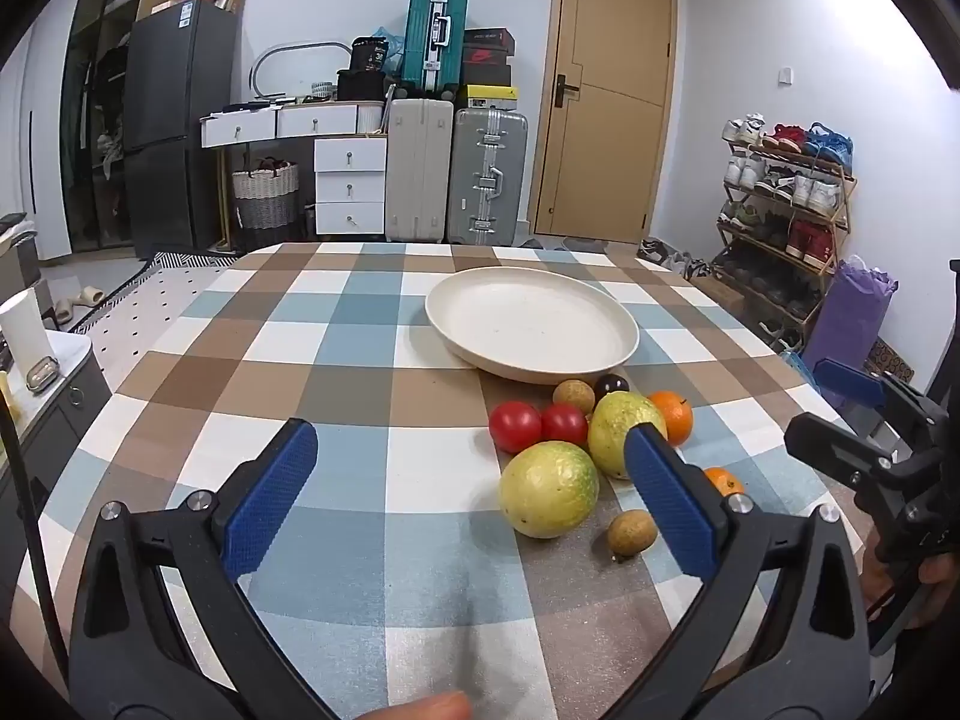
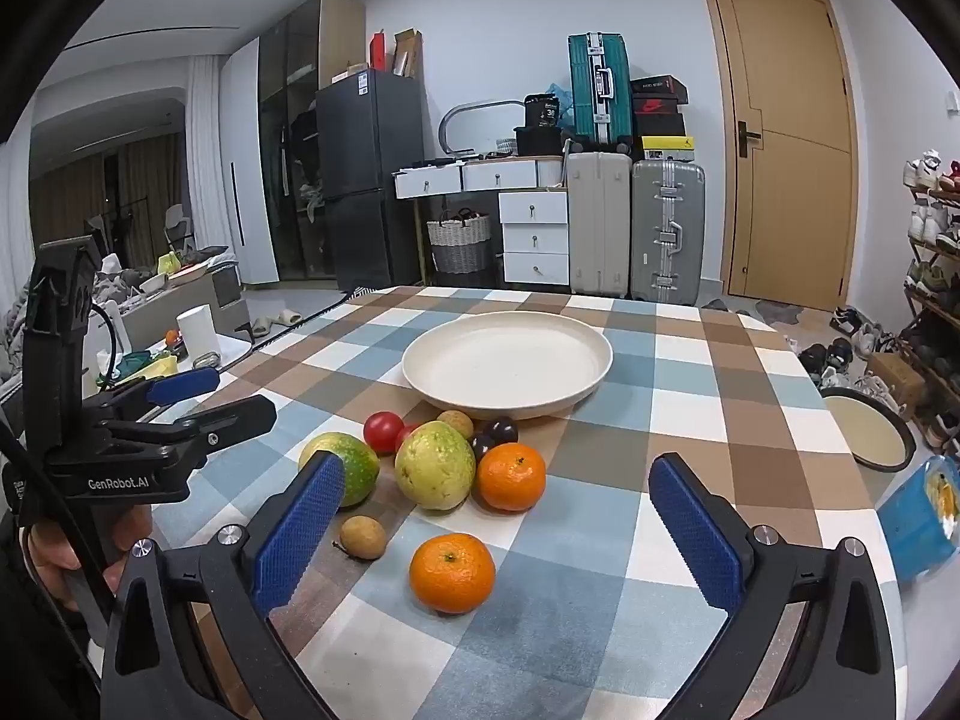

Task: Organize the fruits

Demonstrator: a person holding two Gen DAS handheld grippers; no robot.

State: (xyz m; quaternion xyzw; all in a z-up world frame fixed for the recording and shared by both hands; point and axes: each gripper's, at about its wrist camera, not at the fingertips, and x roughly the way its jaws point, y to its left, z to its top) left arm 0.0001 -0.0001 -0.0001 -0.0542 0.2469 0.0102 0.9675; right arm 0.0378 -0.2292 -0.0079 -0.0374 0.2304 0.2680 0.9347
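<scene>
An empty cream plate (image 1: 534,324) (image 2: 507,363) sits on the checked table. In front of it lies a cluster of fruit: two yellow-green guavas (image 1: 549,498) (image 2: 435,465), two red tomatoes (image 1: 515,426) (image 2: 383,431), two oranges (image 2: 512,476) (image 2: 452,572), dark plums (image 2: 501,430) and small brown longans (image 2: 362,536). My left gripper (image 1: 471,450) is open and empty, above the table just left of the fruit. My right gripper (image 2: 498,486) is open and empty, with the near orange between its fingers' line, not touched.
The checked tablecloth (image 1: 360,360) covers the table. A blue container (image 2: 918,516) and a dark round bowl (image 2: 873,429) sit at the right edge. Suitcases, drawers, a fridge and a shoe rack stand beyond the table.
</scene>
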